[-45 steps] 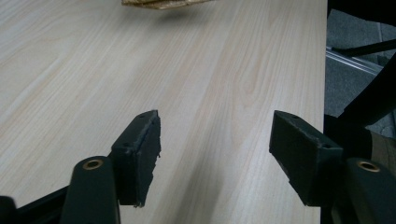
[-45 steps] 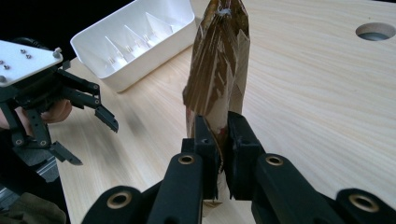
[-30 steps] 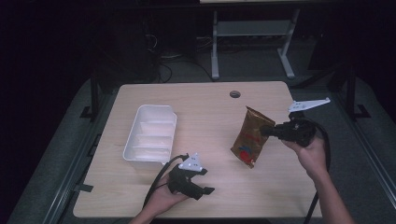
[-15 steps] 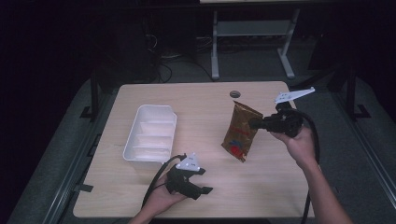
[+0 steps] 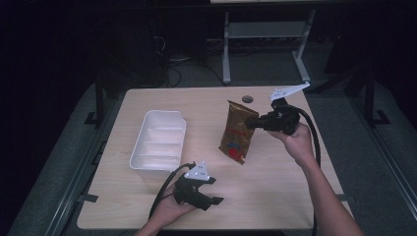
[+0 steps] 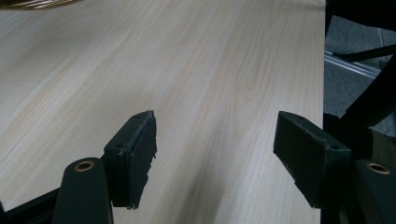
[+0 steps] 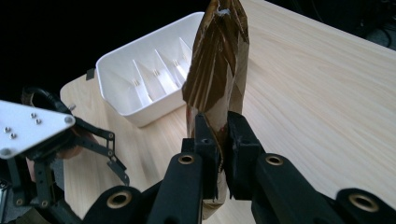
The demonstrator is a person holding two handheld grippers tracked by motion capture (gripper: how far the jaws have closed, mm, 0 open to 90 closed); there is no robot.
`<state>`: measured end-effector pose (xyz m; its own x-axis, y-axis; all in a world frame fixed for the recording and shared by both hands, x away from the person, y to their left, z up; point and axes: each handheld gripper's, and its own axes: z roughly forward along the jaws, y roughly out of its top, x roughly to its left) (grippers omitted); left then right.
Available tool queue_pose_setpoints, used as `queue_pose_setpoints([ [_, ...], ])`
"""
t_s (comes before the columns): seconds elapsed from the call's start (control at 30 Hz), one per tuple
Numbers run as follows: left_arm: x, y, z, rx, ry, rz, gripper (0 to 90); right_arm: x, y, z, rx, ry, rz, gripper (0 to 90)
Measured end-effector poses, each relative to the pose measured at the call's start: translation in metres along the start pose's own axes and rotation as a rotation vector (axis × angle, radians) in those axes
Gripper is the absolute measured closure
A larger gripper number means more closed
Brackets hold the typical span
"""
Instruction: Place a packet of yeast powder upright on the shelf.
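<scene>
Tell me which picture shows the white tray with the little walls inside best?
The high view: the white plastic divided tray appears whole, from above. The right gripper view shows its compartments close up, but partly behind the shiny brown snack bag.

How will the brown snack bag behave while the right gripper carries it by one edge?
The brown bag is probably floppy: it hangs below the right gripper, creased and twisted near the pinch. It is likely light, since a thin edge grip holds it. Its glossy film may slip if swung.
</scene>
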<state>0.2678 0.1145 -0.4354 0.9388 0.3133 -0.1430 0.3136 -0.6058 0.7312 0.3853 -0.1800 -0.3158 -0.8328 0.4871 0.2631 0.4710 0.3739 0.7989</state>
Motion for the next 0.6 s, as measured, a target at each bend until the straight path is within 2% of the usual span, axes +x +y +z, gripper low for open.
queue_pose_setpoints([
  [0.6,0.003,-0.003,-0.006,-0.012,0.007,0.0,29.3,0.001,0.033,0.039,0.003,0.069,-0.032,83.8],
])
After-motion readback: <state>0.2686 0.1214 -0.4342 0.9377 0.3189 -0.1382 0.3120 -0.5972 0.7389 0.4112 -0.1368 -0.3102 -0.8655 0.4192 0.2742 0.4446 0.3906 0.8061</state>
